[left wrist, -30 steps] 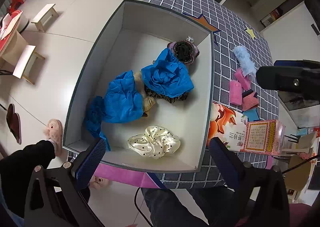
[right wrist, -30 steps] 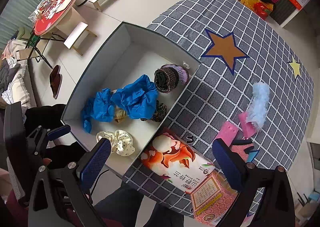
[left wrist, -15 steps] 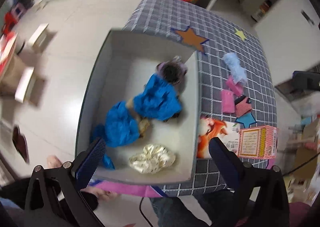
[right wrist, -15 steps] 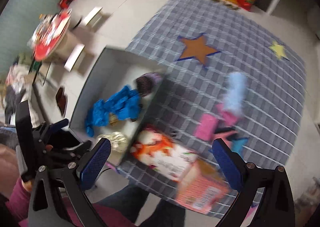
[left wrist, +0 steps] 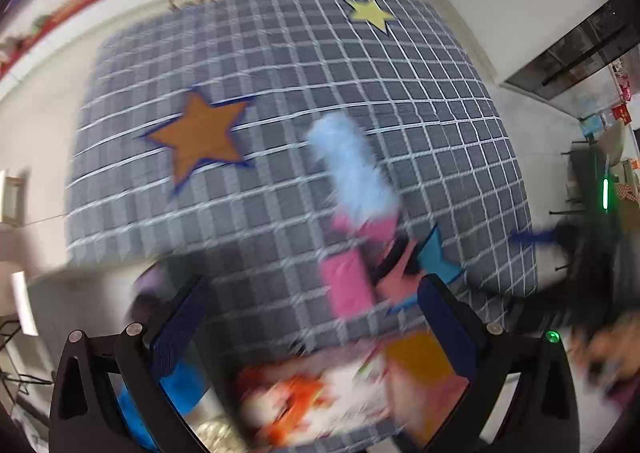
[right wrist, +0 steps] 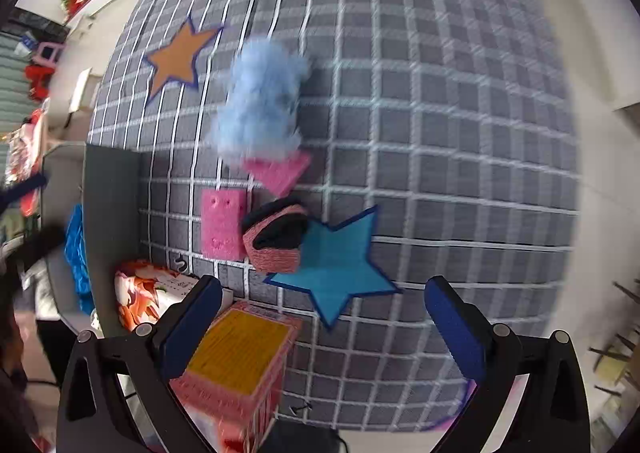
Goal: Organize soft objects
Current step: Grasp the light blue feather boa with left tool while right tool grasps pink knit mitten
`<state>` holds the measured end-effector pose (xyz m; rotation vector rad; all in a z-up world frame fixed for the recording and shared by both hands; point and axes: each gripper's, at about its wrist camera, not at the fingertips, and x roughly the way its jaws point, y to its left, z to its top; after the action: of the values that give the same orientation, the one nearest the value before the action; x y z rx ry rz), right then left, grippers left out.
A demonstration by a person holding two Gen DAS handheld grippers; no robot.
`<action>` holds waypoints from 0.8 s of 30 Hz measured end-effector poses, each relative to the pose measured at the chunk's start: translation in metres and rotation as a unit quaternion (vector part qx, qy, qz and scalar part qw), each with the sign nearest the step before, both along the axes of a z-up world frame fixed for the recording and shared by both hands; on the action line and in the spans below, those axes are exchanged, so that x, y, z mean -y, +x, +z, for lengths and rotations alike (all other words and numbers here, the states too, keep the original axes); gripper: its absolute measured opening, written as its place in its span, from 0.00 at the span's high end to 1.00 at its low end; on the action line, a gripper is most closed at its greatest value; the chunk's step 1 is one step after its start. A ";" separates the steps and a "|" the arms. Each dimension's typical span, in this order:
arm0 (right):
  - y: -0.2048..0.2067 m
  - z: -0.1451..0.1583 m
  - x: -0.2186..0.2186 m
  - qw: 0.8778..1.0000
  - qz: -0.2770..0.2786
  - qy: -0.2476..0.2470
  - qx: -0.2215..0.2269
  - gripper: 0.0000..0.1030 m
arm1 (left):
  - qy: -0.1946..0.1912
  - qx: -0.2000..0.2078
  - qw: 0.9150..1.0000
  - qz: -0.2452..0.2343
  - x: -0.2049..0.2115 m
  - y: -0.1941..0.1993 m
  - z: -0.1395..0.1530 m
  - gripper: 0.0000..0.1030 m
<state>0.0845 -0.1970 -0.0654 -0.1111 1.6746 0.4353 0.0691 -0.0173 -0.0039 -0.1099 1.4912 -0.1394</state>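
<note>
Grey checked cloth covers the table. Nearest, the right gripper has its fingers spread wide and empty; the left gripper likewise, though that view is blurred. A pink carton stands just below. Left, the grey box already holds blue fabric. Not yet stowed, judged from their position: pink sponge, knitted band, second pink sponge, and farthest, the fluffy blue piece, long axis running away from the camera.

A home room: checked tablecloth, tiled floor, small stools.
</note>
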 end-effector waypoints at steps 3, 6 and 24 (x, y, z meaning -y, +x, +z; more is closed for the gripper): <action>-0.001 -0.029 -0.007 0.999 0.026 0.030 -0.022 0.01 | 0.026 -0.033 0.999 -0.021 0.029 0.045 -0.043 0.00; -0.005 -0.046 -0.013 0.997 0.042 0.062 -0.037 0.01 | 0.028 -0.077 0.997 -0.016 0.043 0.073 -0.087 0.00; 0.001 -0.072 0.010 0.991 0.001 0.125 -0.047 0.78 | 0.078 -0.082 0.993 0.027 0.030 0.070 -0.102 0.78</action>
<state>0.0856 -0.2074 -0.1377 0.0945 1.6972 0.6557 0.1393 -0.0476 -0.1055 -0.0367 1.6557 0.0319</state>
